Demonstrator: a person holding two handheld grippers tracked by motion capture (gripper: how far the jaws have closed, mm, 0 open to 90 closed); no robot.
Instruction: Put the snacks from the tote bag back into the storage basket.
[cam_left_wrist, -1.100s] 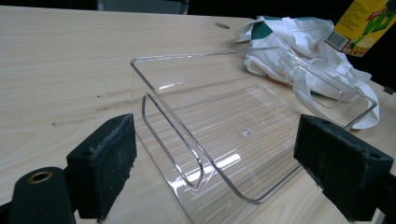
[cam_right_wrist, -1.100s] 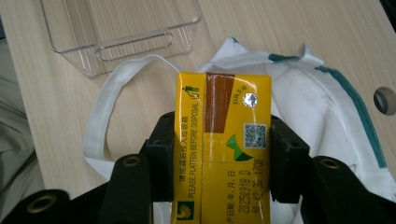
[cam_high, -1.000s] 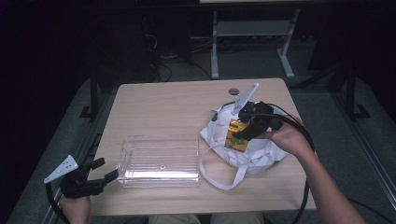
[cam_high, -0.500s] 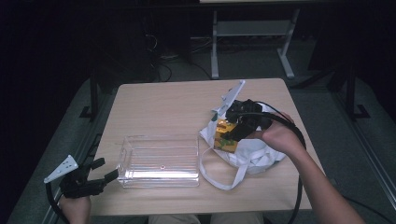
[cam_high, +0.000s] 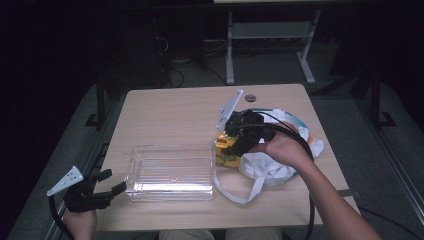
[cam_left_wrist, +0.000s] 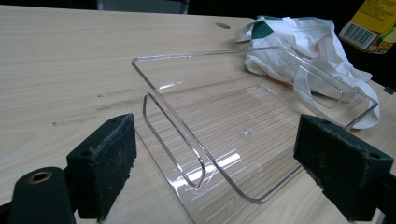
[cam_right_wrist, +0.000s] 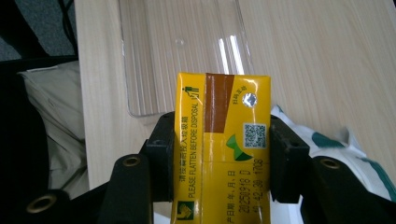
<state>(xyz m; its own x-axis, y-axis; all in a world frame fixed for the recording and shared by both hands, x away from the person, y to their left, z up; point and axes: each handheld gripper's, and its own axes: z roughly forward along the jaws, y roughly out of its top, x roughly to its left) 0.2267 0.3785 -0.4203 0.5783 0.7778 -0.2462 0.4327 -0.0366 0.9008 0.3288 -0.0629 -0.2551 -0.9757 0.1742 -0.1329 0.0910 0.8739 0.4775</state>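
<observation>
My right gripper (cam_high: 231, 145) is shut on a yellow drink carton (cam_right_wrist: 222, 149), its black jaws pressing the carton's two sides. In the high view the drink carton (cam_high: 225, 152) hangs just above the table between a white cloth bag (cam_high: 270, 160) and a clear plastic tray (cam_high: 170, 172). The tray (cam_left_wrist: 243, 135) lies empty on the wooden table (cam_high: 180, 115). My left gripper (cam_high: 102, 187) is open at the table's front left corner, its pads (cam_left_wrist: 105, 163) spread wide just short of the tray's near end. The carton (cam_left_wrist: 371, 23) and the bag (cam_left_wrist: 299, 51) lie beyond the tray.
The bag's long white strap (cam_high: 240, 192) loops onto the table in front of the tray's right end. A small dark hole (cam_high: 250, 97) sits near the table's far edge. White table legs (cam_high: 230, 50) stand on the dark floor behind.
My right gripper has carried the carton to the left, out of the bag and toward the tray. The left gripper has stayed put.
</observation>
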